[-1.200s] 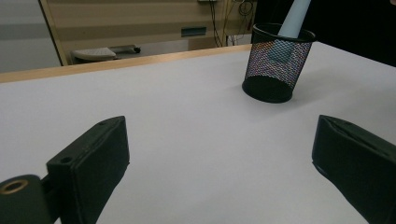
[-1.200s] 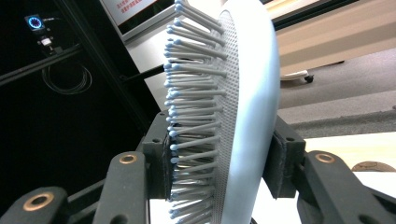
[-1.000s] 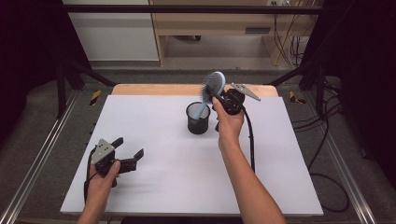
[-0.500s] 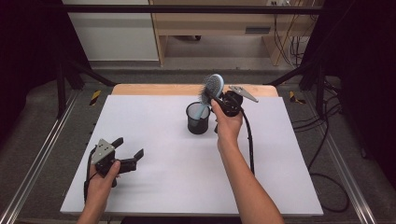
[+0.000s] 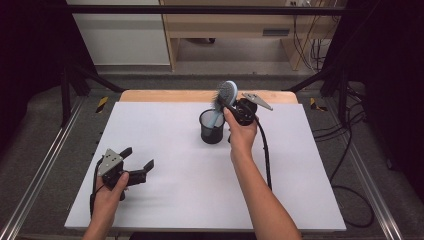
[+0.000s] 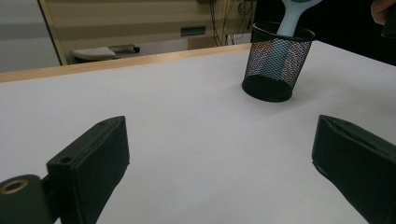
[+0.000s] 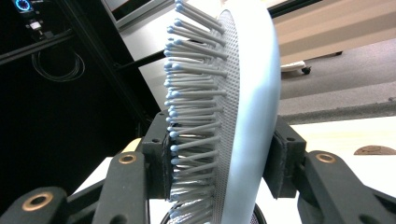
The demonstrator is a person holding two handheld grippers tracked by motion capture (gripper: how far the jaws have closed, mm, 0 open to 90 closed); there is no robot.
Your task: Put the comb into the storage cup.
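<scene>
A light blue hairbrush (image 5: pixel 225 97) stands tilted with its handle down inside a black mesh cup (image 5: pixel 211 127) near the table's far middle. My right gripper (image 5: pixel 231 104) is shut on the brush's head; in the right gripper view the brush (image 7: pixel 233 116) is clamped between both pads, bristles to the left. My left gripper (image 5: pixel 136 161) rests open near the table's front left, nothing between its jaws. In the left gripper view the mesh cup (image 6: pixel 276 63) stands ahead at the right, with the brush's handle (image 6: pixel 289 21) sticking into it.
The white table top (image 5: pixel 165 150) has a wooden strip (image 5: pixel 165 96) along its far edge. A black cable (image 5: pixel 265 155) trails from the right gripper across the table. Metal rails (image 5: pixel 35 170) run along both sides. Shelving and cables stand beyond.
The right gripper with the brush has shifted very slightly down toward the cup. The left gripper has not moved.
</scene>
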